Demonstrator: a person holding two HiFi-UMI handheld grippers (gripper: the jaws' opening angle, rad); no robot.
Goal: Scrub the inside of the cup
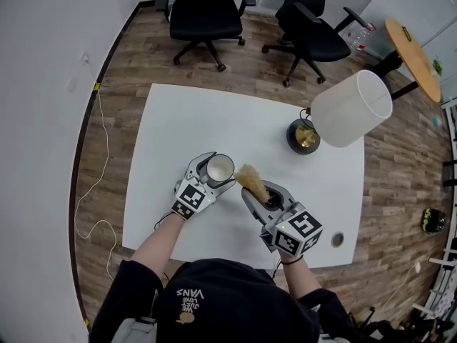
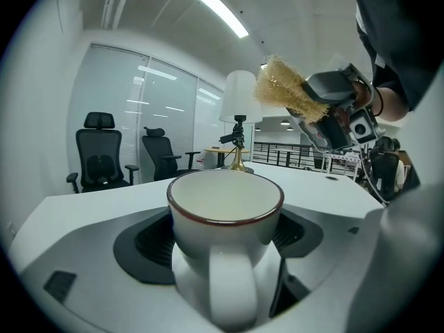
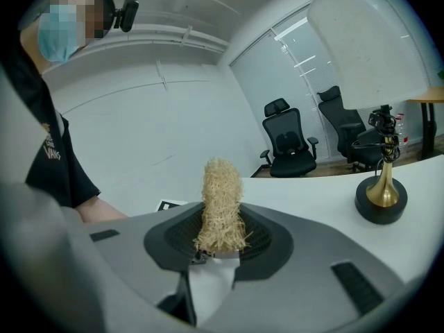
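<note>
A white cup with a dark red rim sits upright between the jaws of my left gripper, which is shut on it; in the left gripper view the cup fills the middle, handle toward the camera, its inside pale and empty. My right gripper is shut on a straw-coloured bristle brush, whose head points up and left toward the cup. The brush stands up between the jaws in the right gripper view. From the left gripper view the brush head hangs above and right of the cup, apart from it.
A white table carries a lamp with a white shade and a black and gold base at the far right. A round grommet lies near the front right edge. Two black office chairs stand beyond the table.
</note>
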